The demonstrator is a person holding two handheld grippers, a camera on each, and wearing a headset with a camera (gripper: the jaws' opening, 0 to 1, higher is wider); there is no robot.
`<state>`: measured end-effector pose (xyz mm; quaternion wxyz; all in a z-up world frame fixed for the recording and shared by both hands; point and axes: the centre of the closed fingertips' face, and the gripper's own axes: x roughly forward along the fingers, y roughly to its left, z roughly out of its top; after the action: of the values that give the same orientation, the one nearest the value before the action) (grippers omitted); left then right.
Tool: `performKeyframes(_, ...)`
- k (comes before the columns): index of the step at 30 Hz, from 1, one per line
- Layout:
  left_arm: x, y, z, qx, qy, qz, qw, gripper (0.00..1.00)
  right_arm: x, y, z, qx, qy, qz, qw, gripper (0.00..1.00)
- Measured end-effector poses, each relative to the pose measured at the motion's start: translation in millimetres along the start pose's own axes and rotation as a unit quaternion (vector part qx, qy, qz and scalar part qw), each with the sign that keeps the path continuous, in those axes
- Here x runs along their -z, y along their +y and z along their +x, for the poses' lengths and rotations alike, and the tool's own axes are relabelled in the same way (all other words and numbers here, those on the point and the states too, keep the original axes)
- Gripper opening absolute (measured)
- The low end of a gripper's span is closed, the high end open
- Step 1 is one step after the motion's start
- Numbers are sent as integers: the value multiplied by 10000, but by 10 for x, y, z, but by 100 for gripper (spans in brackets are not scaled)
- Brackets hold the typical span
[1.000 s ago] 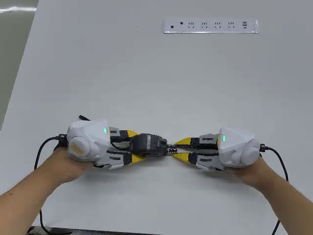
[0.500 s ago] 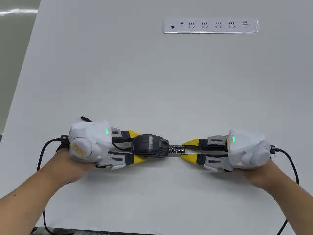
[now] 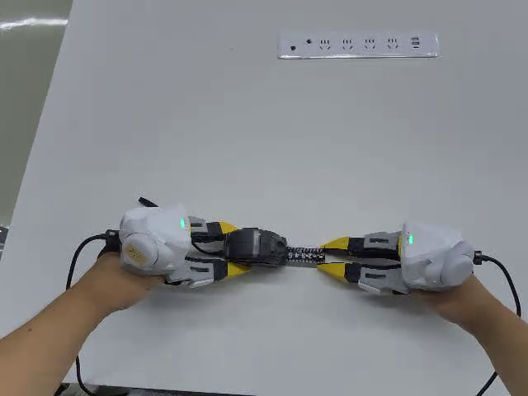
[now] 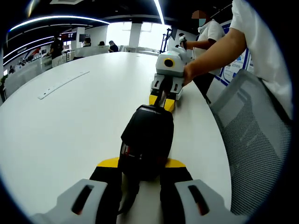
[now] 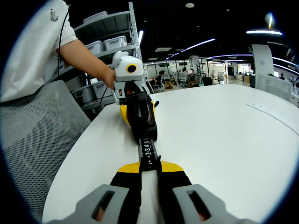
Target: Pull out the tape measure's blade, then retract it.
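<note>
Facing each other near the front edge of the table (image 3: 247,124), the left gripper (image 3: 229,247) pinches the black tape measure (image 3: 256,246) by its case. The right gripper (image 3: 330,256) is pressed on the blade (image 3: 303,253), and a short numbered piece shows between them.

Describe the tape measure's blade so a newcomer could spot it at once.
On the white workbench, near its front edge, two handheld grippers face each other. The left gripper holds the dark tape measure case, and the right gripper pinches the end of the blade. The blade is the short, thin strip bridging them, the only thing there printed with numbers.
</note>
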<state>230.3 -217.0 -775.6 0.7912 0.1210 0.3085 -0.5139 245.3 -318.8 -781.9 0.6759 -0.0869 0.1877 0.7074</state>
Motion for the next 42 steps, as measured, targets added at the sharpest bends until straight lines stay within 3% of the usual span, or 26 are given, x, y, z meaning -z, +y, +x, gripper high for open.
performKeyframes(42, -1, -4, 8, -12, -3, -56, 10000, 27, 160, -46, -370, 186, -25, 123, 9997, 11)
